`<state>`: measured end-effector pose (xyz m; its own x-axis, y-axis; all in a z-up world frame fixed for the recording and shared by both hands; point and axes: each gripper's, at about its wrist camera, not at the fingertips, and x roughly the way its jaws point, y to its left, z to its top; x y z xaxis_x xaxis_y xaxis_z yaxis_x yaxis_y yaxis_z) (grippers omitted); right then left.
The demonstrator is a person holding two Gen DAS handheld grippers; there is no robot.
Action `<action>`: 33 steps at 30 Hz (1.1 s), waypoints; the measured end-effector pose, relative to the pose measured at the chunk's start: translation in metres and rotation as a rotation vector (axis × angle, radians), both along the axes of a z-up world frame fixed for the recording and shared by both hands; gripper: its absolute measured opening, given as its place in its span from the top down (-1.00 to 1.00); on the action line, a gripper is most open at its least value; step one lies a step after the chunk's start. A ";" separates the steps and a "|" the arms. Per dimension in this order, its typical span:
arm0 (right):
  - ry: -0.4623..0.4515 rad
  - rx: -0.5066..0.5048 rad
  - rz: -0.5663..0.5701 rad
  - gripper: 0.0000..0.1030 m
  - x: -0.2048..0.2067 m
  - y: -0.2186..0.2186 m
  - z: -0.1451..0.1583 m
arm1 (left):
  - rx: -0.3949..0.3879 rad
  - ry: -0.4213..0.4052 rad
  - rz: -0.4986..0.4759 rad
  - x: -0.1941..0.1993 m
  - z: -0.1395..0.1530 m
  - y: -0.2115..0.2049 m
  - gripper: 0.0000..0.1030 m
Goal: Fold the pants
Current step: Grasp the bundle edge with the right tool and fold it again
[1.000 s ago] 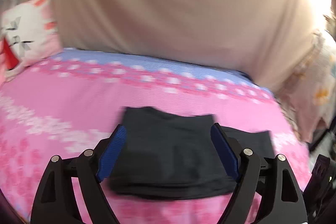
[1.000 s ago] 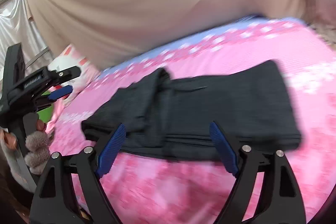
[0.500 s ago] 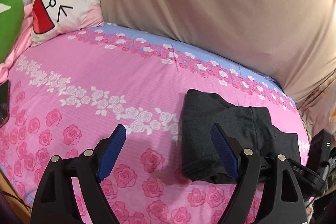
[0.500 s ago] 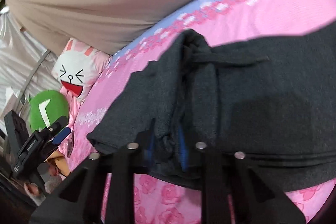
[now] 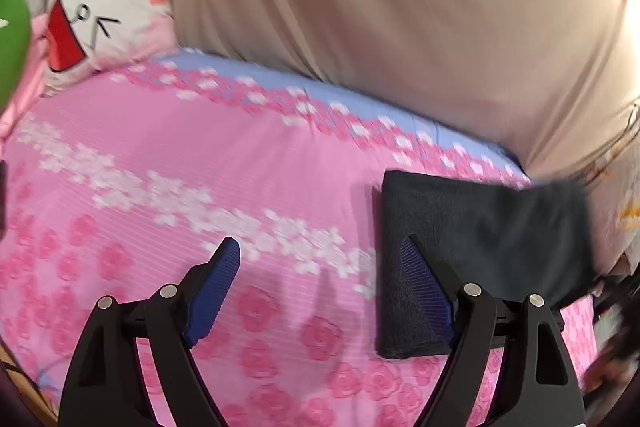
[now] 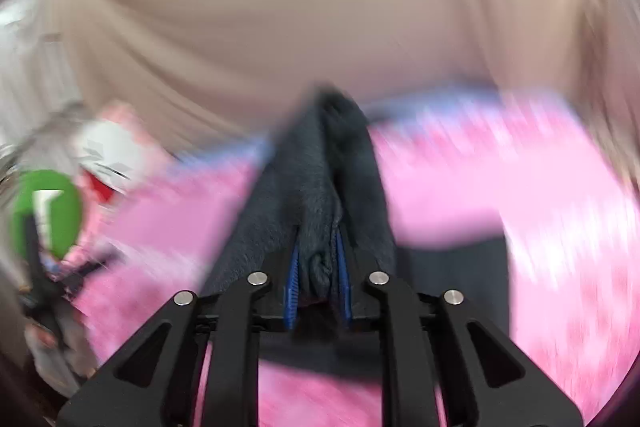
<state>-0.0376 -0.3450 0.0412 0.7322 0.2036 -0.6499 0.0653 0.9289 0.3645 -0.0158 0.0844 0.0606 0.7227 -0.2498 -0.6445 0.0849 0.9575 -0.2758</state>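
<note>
The dark grey folded pants (image 5: 480, 239) hang lifted at the right of the left wrist view, above the pink flowered bedsheet (image 5: 200, 167). My left gripper (image 5: 320, 283) is open and empty over the sheet, its right finger just in front of the pants' left edge. In the right wrist view my right gripper (image 6: 318, 267) is shut on a bunched fold of the pants (image 6: 312, 187), which rise in front of the camera and hang down on both sides. That view is blurred by motion.
A beige curtain (image 5: 400, 7) hangs behind the bed. A white bunny cushion (image 5: 100, 3) and a green cushion (image 5: 12, 39) lie at the bed's far left. The bed's right edge is by the pants.
My right gripper shut on the pants' fold and has lifted it off the bed. My left gripper has drawn away to the left of the pants and stays open.
</note>
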 end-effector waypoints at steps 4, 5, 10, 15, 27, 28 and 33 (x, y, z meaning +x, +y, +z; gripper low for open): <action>0.024 0.055 -0.085 0.24 -0.015 -0.024 -0.036 | 0.001 0.056 -0.069 0.009 -0.014 -0.035 -0.55; 0.011 0.078 -0.084 0.12 -0.018 -0.027 -0.032 | 0.010 0.057 -0.084 0.008 -0.015 -0.043 -0.55; 0.001 0.112 -0.045 -0.23 -0.007 -0.032 -0.027 | 0.032 0.057 -0.115 0.004 -0.018 -0.063 -0.55; 0.051 0.064 -0.009 0.42 0.017 -0.013 -0.044 | 0.055 0.069 -0.130 0.001 -0.022 -0.074 -0.56; 0.034 -0.062 -0.166 0.39 -0.027 -0.058 -0.038 | -0.046 0.137 -0.202 0.024 -0.040 -0.091 -0.56; 0.013 -0.050 -0.184 0.24 -0.033 -0.059 -0.034 | -0.062 0.170 -0.207 0.029 -0.047 -0.095 -0.56; -0.002 -0.029 -0.203 -0.59 -0.036 -0.064 -0.026 | -0.106 0.247 -0.209 0.042 -0.070 -0.105 -0.56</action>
<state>-0.0740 -0.4090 0.0148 0.7576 0.0332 -0.6518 0.2515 0.9068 0.3384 0.0262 -0.0208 -0.0090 0.4737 -0.4510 -0.7565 0.1946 0.8913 -0.4095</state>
